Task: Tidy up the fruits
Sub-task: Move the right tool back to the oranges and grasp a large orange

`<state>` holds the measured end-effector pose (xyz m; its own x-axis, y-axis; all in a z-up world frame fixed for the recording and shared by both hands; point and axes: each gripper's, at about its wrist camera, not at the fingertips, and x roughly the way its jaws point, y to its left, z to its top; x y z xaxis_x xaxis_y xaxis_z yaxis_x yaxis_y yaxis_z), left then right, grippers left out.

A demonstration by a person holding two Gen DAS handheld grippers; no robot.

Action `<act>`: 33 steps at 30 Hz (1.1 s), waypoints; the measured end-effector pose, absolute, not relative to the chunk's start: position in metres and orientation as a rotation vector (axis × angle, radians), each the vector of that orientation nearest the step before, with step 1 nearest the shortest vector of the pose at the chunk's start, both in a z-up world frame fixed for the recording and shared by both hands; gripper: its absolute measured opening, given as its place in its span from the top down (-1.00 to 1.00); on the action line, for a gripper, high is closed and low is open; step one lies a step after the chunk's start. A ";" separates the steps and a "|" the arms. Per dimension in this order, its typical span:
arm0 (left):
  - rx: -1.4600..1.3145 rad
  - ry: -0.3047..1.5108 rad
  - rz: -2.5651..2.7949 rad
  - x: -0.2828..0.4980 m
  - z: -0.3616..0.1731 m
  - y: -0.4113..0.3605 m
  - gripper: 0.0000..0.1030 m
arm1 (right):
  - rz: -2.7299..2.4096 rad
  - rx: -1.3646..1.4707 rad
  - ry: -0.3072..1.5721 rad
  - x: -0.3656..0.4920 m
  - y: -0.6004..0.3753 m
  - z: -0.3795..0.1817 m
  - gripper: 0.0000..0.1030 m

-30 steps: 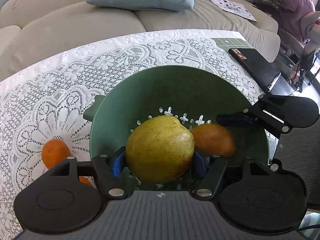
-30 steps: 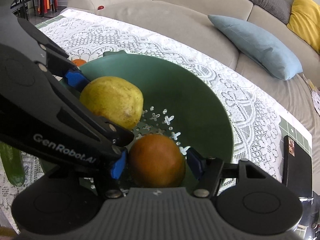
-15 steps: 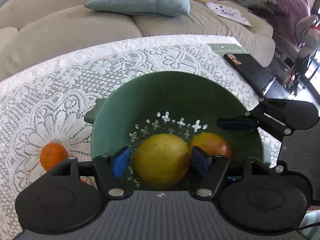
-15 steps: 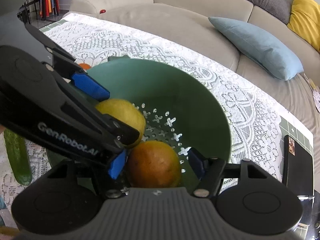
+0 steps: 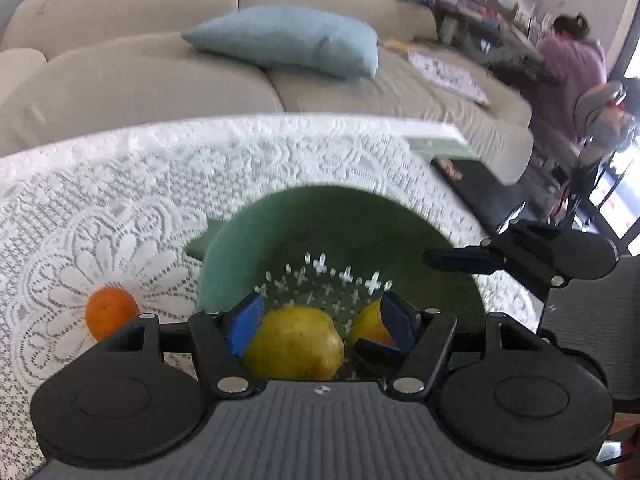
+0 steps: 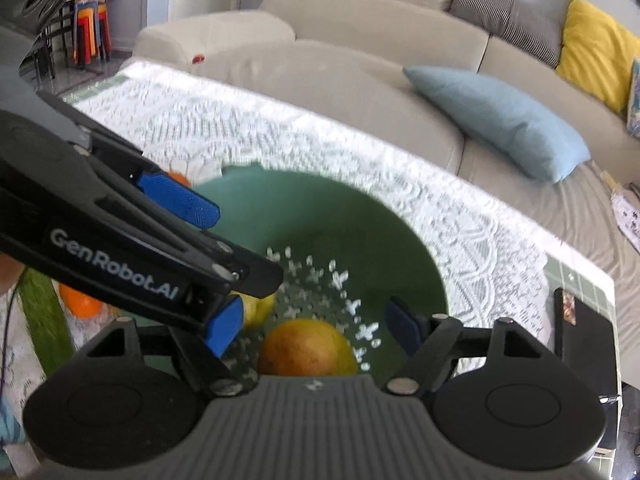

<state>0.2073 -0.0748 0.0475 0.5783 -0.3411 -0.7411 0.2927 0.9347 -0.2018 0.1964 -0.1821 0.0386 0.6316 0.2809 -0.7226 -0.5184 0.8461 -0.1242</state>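
Note:
A green colander bowl (image 5: 320,220) stands on the lace cloth; it also shows in the right wrist view (image 6: 360,232). A yellow-green pear (image 5: 294,344) and an orange-yellow fruit (image 5: 368,326) lie on its bottom. My left gripper (image 5: 320,322) is open above the pear, not touching it. My right gripper (image 6: 316,326) is open above the orange-yellow fruit (image 6: 306,350), which lies loose in the bowl. The pear (image 6: 258,308) peeks out behind the left gripper's arm (image 6: 120,248).
An orange (image 5: 110,312) lies on the lace tablecloth (image 5: 120,200) left of the bowl. A green cucumber (image 6: 42,316) and another orange (image 6: 78,302) lie at the left. A black box (image 6: 582,328) lies at the table's right end. A sofa with a blue pillow (image 5: 288,40) is behind.
My left gripper let go of the pear, which now lies in the bowl. Both grippers have opened wider and risen away from the fruits.

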 end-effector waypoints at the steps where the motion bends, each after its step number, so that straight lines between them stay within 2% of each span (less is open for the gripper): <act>1: -0.064 0.860 -0.366 0.203 0.051 -0.072 -0.53 | 0.463 -0.327 0.744 0.194 -0.181 0.042 -0.48; 10: -0.064 0.765 -0.290 0.177 0.074 -0.048 -0.53 | 0.472 -0.239 0.651 0.178 -0.166 0.060 -0.53; 22: -0.059 0.724 -0.212 0.146 0.079 0.010 -0.53 | 0.585 -0.097 0.662 0.171 -0.135 0.066 -0.57; 30: -0.108 0.747 -0.198 0.131 0.070 0.049 -0.49 | 0.662 -0.160 0.661 0.159 -0.104 0.064 -0.57; 33: -0.114 0.767 -0.191 0.129 0.065 0.057 -0.43 | 0.696 -0.216 0.646 0.151 -0.093 0.063 -0.49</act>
<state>0.1288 0.0566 0.0650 0.7039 -0.2131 -0.6776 0.1303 0.9765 -0.1718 0.1513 -0.0928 0.0626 0.5841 0.5265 -0.6177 -0.6552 0.7551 0.0240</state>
